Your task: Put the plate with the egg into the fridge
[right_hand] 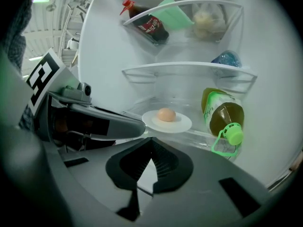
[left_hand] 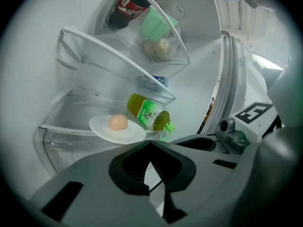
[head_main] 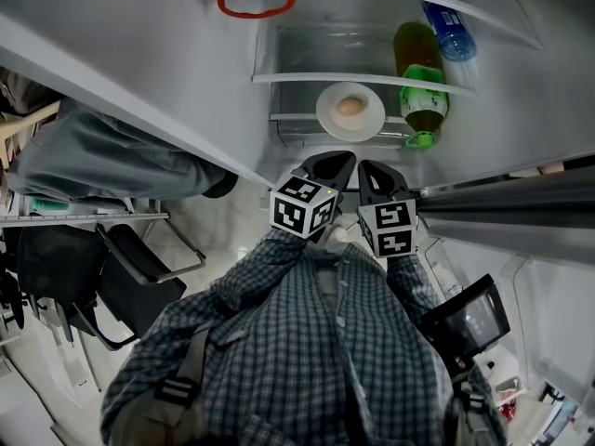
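Cluttered workroom: a stocked fridge [head_main: 307,54] beside a metal rack [head_main: 84,217].

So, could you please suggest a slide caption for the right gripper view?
Plate with egg set on the fridge shelf beside a bottle; right claw shut, empty.

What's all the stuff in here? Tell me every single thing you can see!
Plate: one, white, lower fridge shelf.
Egg: one, light brown, on the plate.
Tea bottle: one, yellow-green with a green cap, lying beside the plate.
Blue bottle: one, blue, shelf above the tea bottle.
Cola bottle: one, dark with a red label, tilted on the top shelf.
Packet: one, green, top shelf beside the cola bottle.
Clear bag: one, pale lump inside, top shelf.
Shelves: three, clear, inside the fridge.
Shirt: one, checked, on the person.
Left gripper: one, grey, jaws shut, empty.
Right gripper: one, grey, jaws shut, empty.
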### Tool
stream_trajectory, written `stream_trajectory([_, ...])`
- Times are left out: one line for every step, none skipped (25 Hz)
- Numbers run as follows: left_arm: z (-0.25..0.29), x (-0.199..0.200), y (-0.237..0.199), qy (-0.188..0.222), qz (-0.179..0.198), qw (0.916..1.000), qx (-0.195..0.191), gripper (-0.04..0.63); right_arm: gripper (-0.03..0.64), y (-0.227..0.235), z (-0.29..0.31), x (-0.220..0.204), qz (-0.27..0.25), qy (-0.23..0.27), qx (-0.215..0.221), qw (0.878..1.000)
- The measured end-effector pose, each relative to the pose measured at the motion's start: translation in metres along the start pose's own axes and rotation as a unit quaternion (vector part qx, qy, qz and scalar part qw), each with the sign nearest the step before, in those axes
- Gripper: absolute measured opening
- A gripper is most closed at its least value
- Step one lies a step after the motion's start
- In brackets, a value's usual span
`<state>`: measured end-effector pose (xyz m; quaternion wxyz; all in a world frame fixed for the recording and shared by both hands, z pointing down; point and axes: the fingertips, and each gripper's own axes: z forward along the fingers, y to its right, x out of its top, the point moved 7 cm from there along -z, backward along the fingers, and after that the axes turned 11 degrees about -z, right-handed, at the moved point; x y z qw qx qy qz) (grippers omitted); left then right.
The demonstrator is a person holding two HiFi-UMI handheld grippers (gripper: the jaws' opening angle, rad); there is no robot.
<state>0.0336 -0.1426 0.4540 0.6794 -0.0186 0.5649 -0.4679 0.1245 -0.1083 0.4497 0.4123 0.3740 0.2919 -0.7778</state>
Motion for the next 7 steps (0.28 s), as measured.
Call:
stream_trajectory([-0.0001,-0.0005,-0.0001,0.0,-0.001,1.0,0.0,0.006,0.006,-0.0007,0.0,-0.0002,-0.003,-0.001,0.0,1.0])
stream_trajectory([-0.0001,-0.0009,-0.0001,-0.001,-0.002,1.0,0.0,0.007,0.006,-0.0013,0.0001,-0.0004,-0.003,-0.001,0.001,1.0])
stream_trajectory([-0.0001,-0.0011,-0.0002,-0.001,-0.003,1.0,0.0,0.006,0.006,-0.0017,0.0002,-0.0007,-0.003,-0.002,0.003,1.0])
stream_trajectory([0.0,-0.0012,-0.0001,-0.001,-0.003,1.0,0.0,0.006,0.006,-0.0019,0.0005,-0.0012,-0.002,-0.002,0.004,1.0])
stream_trajectory([0.0002,-0.0012,0.0001,-0.001,-0.004,1.0,0.0,0.006,0.006,-0.002,0.0009,-0.0018,-0.001,-0.003,0.006,1.0])
stream_trajectory([0.0003,-0.0011,0.0003,-0.001,-0.004,1.0,0.0,0.006,0.006,-0.0021,0.0012,-0.0025,0.001,-0.004,0.009,1.0])
stream_trajectory([0.0005,-0.0009,0.0006,-0.001,-0.004,1.0,0.0,0.007,0.006,-0.0021,0.0016,-0.0031,0.003,-0.006,0.011,1.0])
